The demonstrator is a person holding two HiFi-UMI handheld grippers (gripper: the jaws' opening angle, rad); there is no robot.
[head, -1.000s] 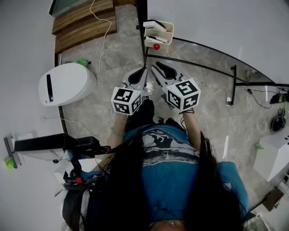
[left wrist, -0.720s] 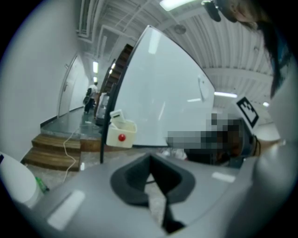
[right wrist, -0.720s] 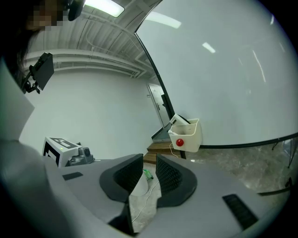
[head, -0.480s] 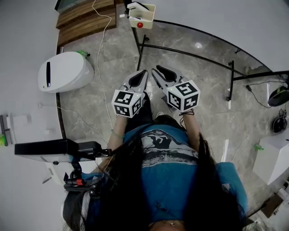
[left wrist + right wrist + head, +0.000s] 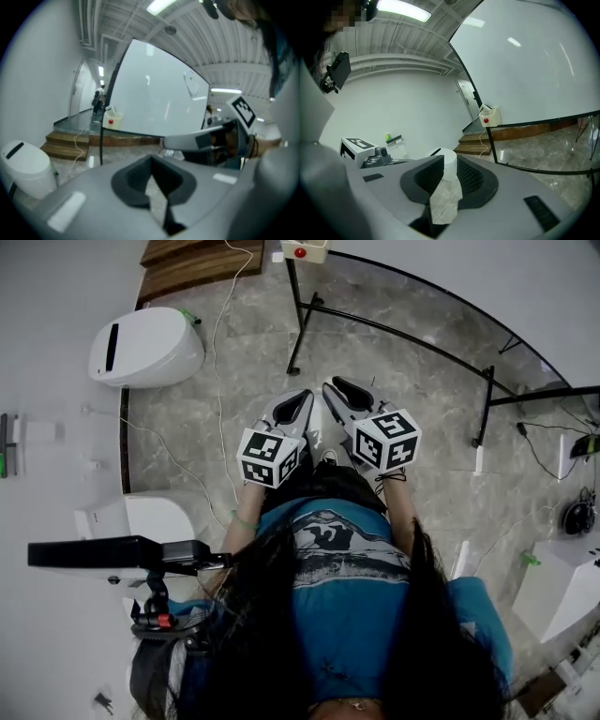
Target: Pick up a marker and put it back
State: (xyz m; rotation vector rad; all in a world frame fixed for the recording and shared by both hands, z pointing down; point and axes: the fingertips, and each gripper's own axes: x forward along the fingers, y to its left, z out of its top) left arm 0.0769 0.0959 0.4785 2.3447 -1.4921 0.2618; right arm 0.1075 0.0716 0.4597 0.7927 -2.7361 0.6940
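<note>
White lidded bin sits far left on the marble floor. Left tongs are held low in front of the person's chest, elbow tucked in, nose pointing forward and leaning slightly right. Its jaws are a little apart in a V with only floor between them, so it's empty. Cream box with a red button hangs ahead at the corner of the whiteboard stand. Right tongs are just beside the left in the same pose, leaning slightly left, tips near but not touching. Its jaws are apart, with floor and the far bin showing through the gap, gripping nothing. Marker can't be made out in any view.
</note>
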